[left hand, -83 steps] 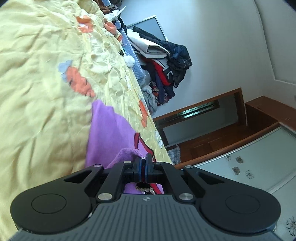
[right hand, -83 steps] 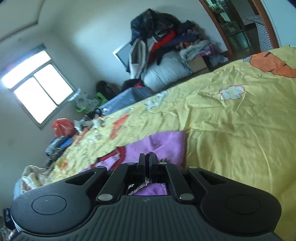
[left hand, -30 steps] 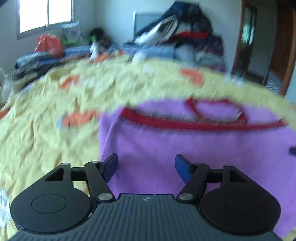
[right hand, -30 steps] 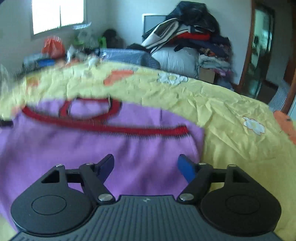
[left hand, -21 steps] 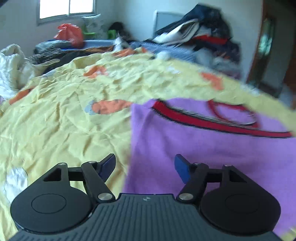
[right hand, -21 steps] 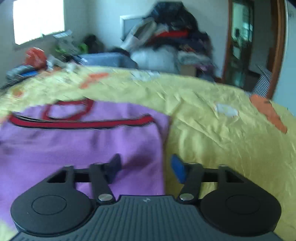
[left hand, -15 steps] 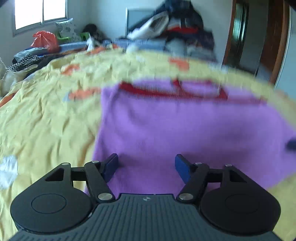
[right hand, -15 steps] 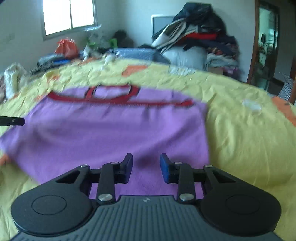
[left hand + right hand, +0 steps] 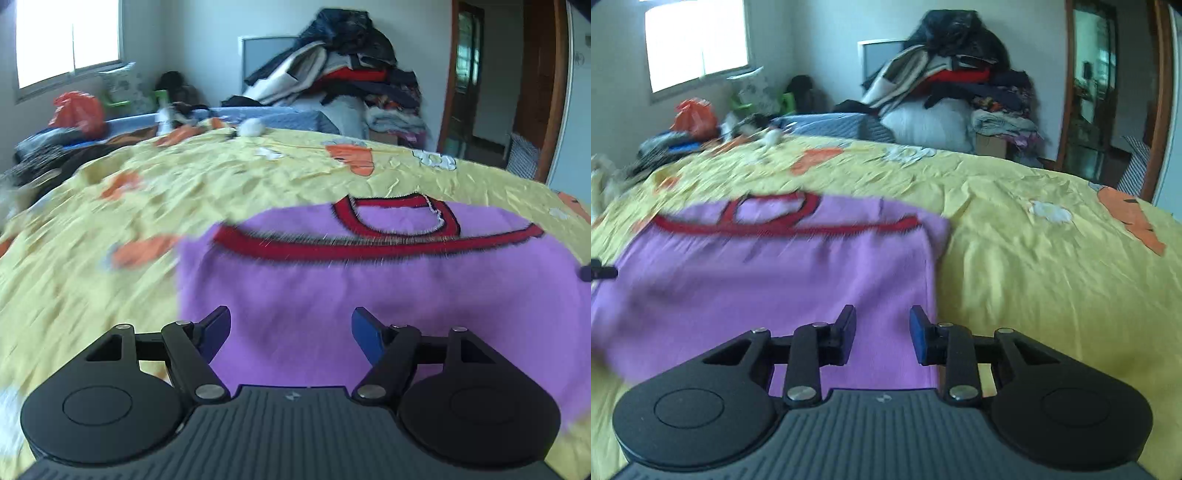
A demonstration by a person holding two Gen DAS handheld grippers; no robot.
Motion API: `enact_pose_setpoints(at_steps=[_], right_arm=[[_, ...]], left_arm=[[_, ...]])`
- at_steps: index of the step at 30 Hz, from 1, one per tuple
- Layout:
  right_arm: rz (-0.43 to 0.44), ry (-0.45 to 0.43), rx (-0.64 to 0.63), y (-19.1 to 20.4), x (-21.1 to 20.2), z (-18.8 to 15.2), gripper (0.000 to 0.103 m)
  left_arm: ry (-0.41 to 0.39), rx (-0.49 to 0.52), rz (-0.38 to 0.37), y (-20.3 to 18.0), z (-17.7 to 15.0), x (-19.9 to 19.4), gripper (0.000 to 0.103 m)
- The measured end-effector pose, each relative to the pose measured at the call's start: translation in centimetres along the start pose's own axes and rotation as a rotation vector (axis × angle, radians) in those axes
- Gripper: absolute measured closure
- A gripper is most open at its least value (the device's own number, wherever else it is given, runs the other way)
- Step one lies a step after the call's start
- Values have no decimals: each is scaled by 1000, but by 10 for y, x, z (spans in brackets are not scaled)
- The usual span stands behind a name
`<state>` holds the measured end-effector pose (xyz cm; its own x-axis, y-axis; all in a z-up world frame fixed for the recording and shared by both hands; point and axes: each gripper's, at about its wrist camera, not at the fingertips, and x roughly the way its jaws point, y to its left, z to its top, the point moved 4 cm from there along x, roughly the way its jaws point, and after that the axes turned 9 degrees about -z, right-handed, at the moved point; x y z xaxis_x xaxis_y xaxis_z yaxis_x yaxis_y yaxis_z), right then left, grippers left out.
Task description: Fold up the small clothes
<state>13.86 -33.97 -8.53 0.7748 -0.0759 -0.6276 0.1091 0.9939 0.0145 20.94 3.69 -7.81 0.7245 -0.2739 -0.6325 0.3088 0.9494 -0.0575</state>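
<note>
A small purple garment (image 9: 369, 284) with red trim lies flat on the yellow bedsheet (image 9: 110, 229); its red-edged neck opening is at the far side. My left gripper (image 9: 291, 332) is open and empty above the garment's near left part. In the right wrist view the same garment (image 9: 775, 273) lies ahead. My right gripper (image 9: 882, 332) is partly open and empty above its near right edge. The tip of the other gripper shows at the left border (image 9: 602, 273).
The yellow sheet with orange and white prints (image 9: 1052, 266) covers the bed. A tall pile of clothes (image 9: 343, 81) stands beyond the far edge. An orange bag (image 9: 77, 110) and clutter lie at the far left. A wooden doorway (image 9: 1108, 92) is at the right.
Both grippers were shut on the purple garment 2.8 s ago; they have let go, and it now lies flat. Since half a second ago the right jaws have widened slightly.
</note>
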Motion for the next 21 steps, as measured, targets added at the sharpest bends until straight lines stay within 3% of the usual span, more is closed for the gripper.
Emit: enact_pose_setpoints(at_steps=[3, 4, 6, 7, 10, 12, 15, 17, 21], right_arm=[[17, 24, 49, 4, 37, 19, 73], [16, 40, 51, 6, 47, 22, 73], [-30, 91, 13, 8, 68, 21, 74], [-33, 69, 7, 5, 71, 21, 73], [-56, 64, 69, -9, 79, 27, 73], [-69, 67, 96, -11, 79, 31, 73], [-116, 30, 30, 6, 57, 30, 72], [-68, -3, 7, 21, 39, 24, 71], [-7, 5, -46, 48, 26, 10, 71]], left_arm=[[55, 5, 76, 6, 15, 51, 30], [80, -21, 108, 15, 14, 65, 22], [50, -79, 104, 34, 13, 71, 13], [41, -86, 117, 40, 11, 71, 11], [16, -121, 132, 50, 6, 66, 11], [21, -164, 202, 57, 9, 64, 4], [24, -275, 155, 69, 5, 52, 10], [16, -239, 168, 61, 1, 37, 17], [19, -188, 166, 39, -14, 12, 17]])
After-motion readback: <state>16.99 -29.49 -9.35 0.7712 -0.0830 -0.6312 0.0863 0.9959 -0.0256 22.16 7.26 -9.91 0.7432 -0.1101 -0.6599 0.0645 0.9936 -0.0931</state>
